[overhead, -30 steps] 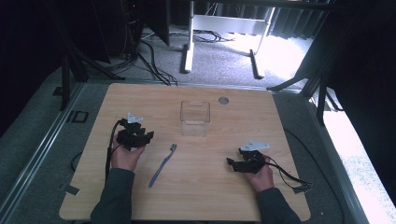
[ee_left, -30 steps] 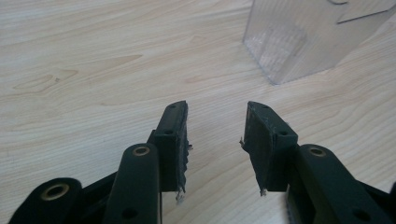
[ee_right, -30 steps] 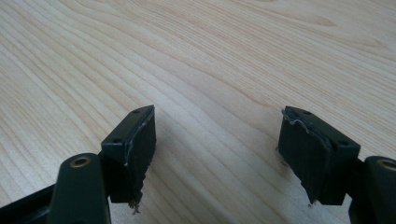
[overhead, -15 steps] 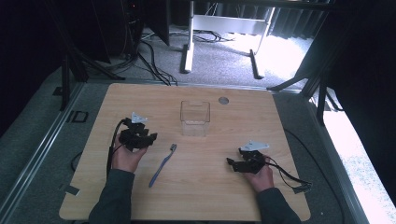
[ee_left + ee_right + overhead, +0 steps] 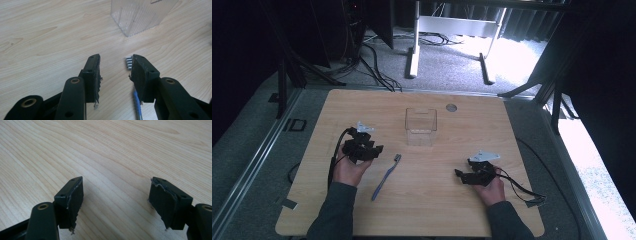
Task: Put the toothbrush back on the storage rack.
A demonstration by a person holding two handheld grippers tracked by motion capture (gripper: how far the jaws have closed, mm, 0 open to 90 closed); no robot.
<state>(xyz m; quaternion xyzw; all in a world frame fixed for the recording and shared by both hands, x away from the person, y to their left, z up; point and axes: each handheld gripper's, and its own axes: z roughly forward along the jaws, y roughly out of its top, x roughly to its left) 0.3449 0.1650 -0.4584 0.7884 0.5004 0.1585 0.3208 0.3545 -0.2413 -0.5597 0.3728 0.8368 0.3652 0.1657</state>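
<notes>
High view. Desk [image 5: 512, 130]: light wood top, rounded corners, small round grey disc [image 5: 451, 107] near the far edge. Clear box [image 5: 421, 126]: transparent, open-topped, upright at centre-far. Toothbrush [image 5: 385, 177]: blue handle, lying flat and slanted, bristled head toward the box, well short of it. Left hand-held gripper [image 5: 376, 149]: black, grey plate on top, held in the person's left hand [image 5: 349, 170], positioned just left of the toothbrush head, not touching it as far as can be told. Right hand-held gripper [image 5: 458, 173]: black, grey plate on top, held in the person's right hand [image 5: 491, 190], over bare wood at the near right, well apart from the toothbrush and box; a cable [image 5: 522, 190] trails from it toward the right edge. Beyond the desk: grey floor with cables and white stand legs.

Left gripper view. Left hand-held gripper [image 5: 115, 72]: jaws parted by a moderate gap, nothing between them. Toothbrush [image 5: 128, 63]: white bristles show just beside the inner edge of the right-hand jaw; blue handle emerges below that jaw. Clear box [image 5: 140, 15]: ribbed corner ahead, apart from the jaws.

Right gripper view. Right hand-held gripper [image 5: 116, 197]: jaws spread wide, nothing held, frayed pad edges, bare wood grain beneath.
</notes>
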